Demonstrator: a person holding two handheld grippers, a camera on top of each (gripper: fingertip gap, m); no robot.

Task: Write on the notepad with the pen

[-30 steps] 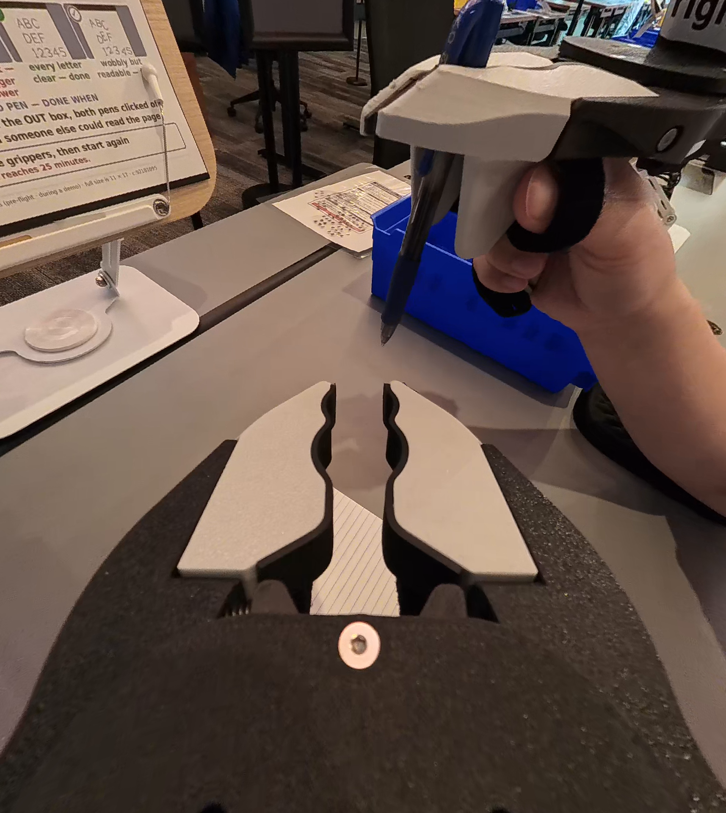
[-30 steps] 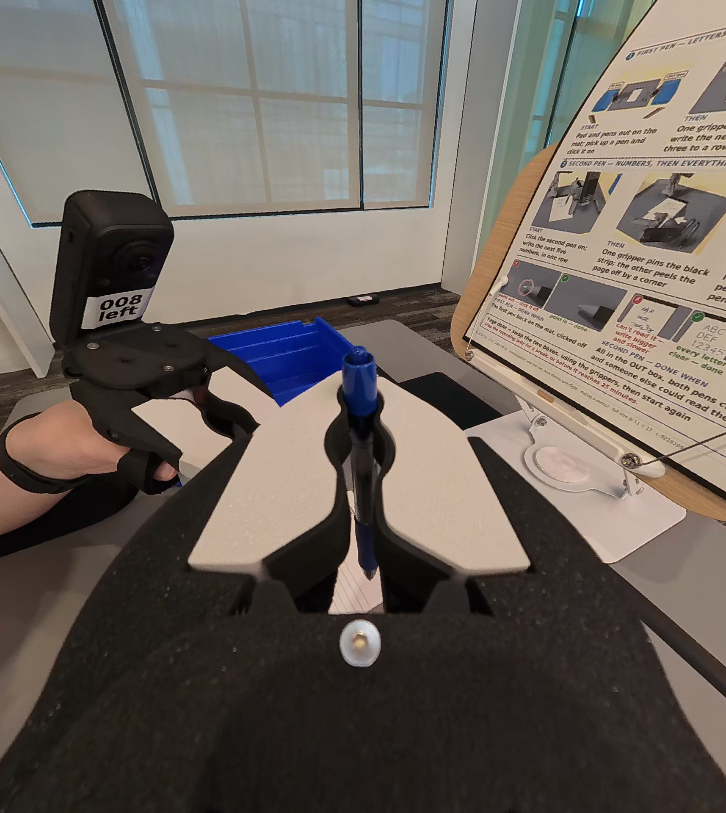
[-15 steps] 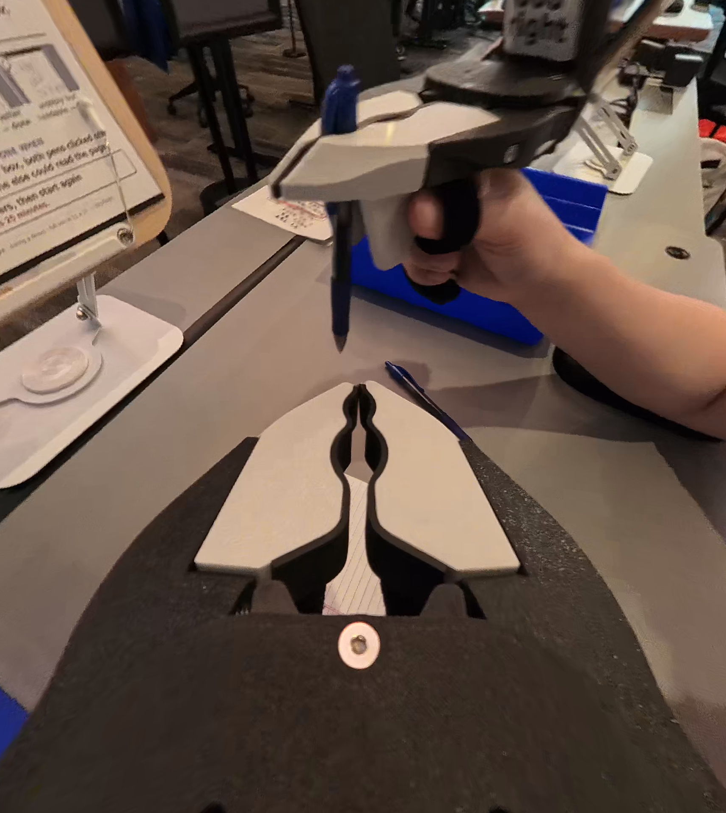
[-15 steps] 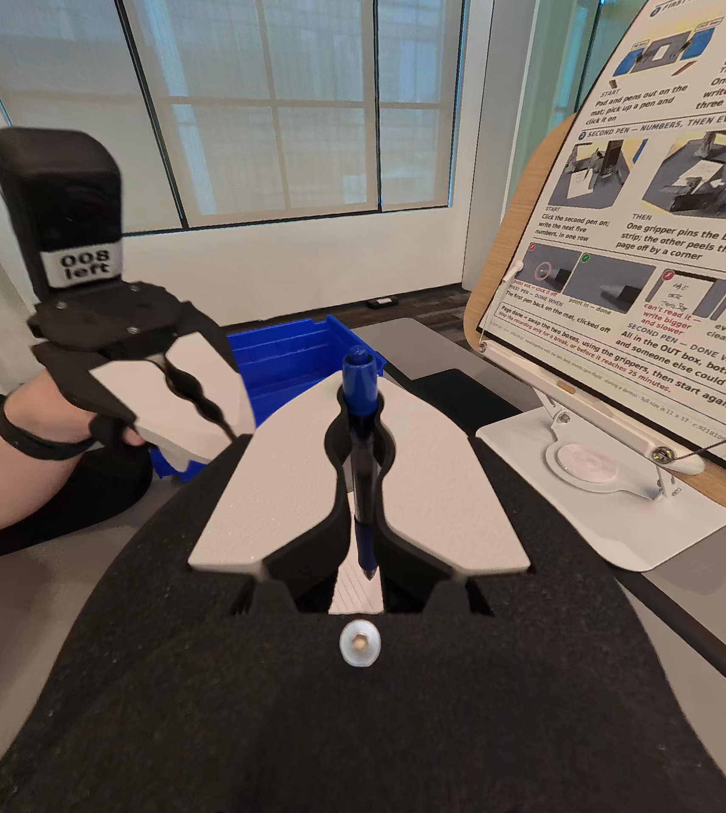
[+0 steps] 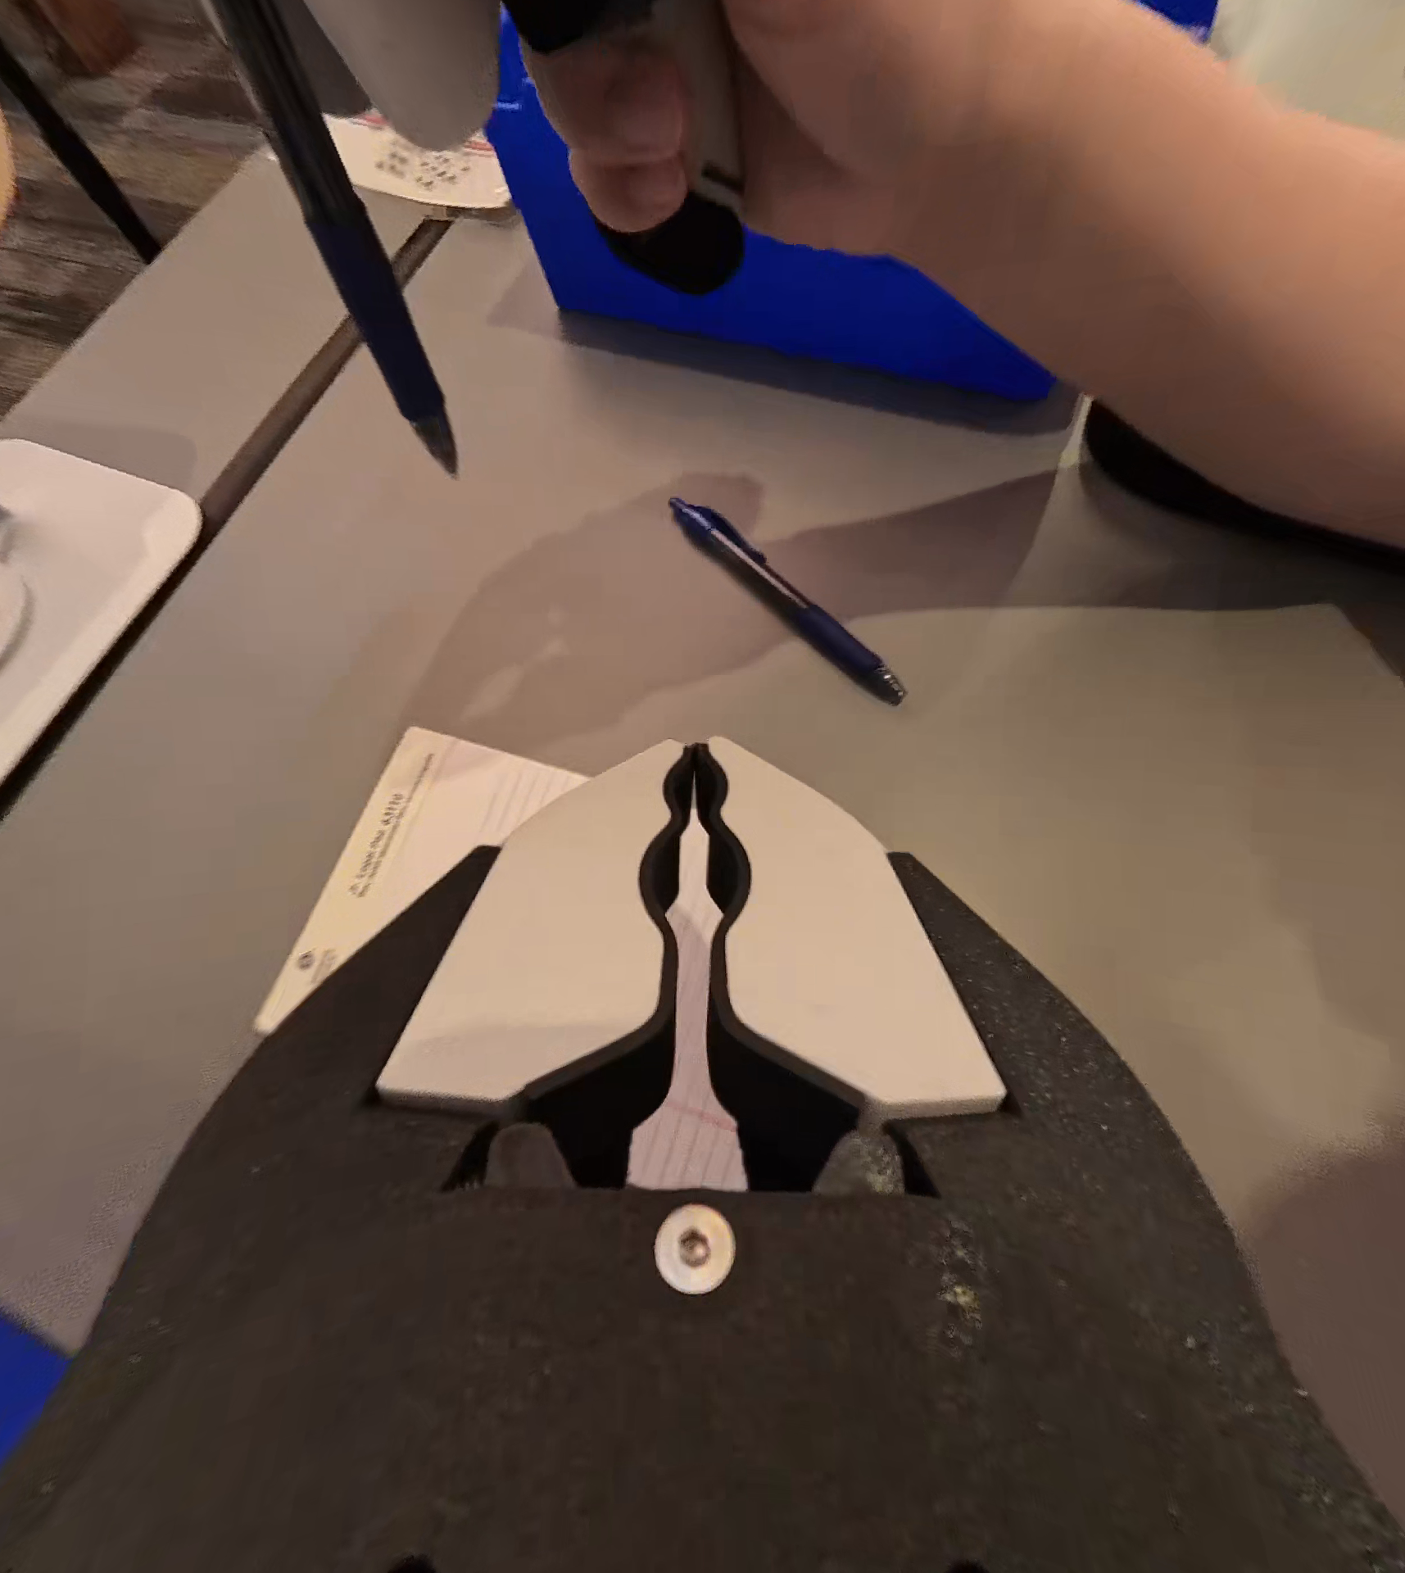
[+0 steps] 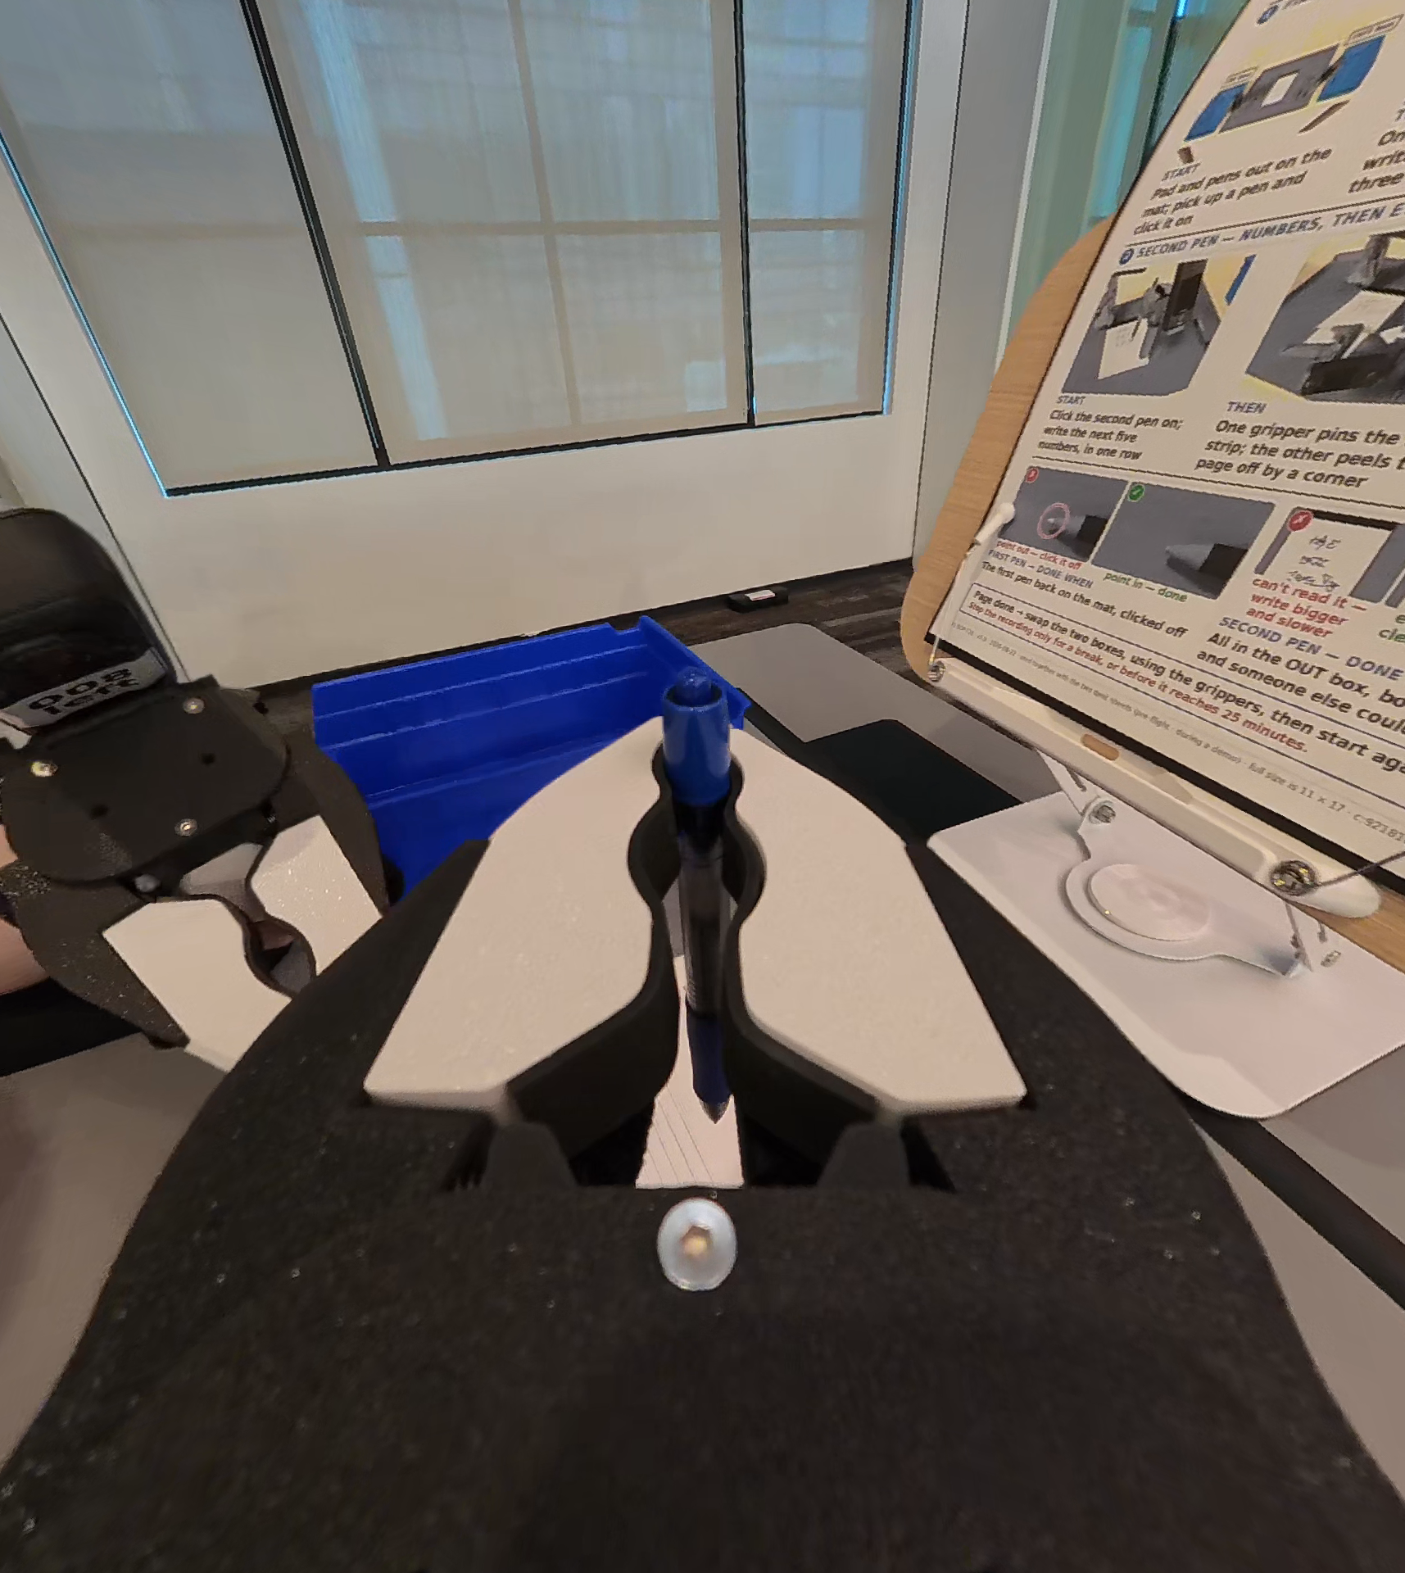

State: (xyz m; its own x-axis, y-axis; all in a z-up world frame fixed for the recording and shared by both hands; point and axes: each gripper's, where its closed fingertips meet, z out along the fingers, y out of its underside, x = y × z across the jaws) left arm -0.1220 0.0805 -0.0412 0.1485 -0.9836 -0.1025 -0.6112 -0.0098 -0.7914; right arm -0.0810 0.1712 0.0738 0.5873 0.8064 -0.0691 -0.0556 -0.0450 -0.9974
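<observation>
My right gripper [image 6: 697, 770] is shut on a blue pen [image 6: 700, 894] held upright, tip down. In the left wrist view that pen [image 5: 358, 255] hangs tip down above the grey mat [image 5: 1107, 766], beyond and left of the notepad [image 5: 409, 834]. My left gripper [image 5: 696, 751] is shut and empty, low over the lined white notepad, which it mostly hides. Lined paper also shows between the right fingers [image 6: 690, 1141]. A second blue pen [image 5: 784, 596] lies on the mat beyond the notepad.
A blue bin [image 5: 784, 289] stands at the far side under the person's hand [image 5: 937, 170]. Another blue bin [image 6: 494, 749] shows in the right wrist view. An instruction board on a white stand [image 6: 1175, 979] stands to the side. A printed sheet [image 5: 426, 162] lies far left. Tip to tip, the grippers are about 15 cm apart.
My left gripper has closed from open to shut and tilted down over the notepad. The second pen on the mat has come into view. The right gripper still holds its pen.
</observation>
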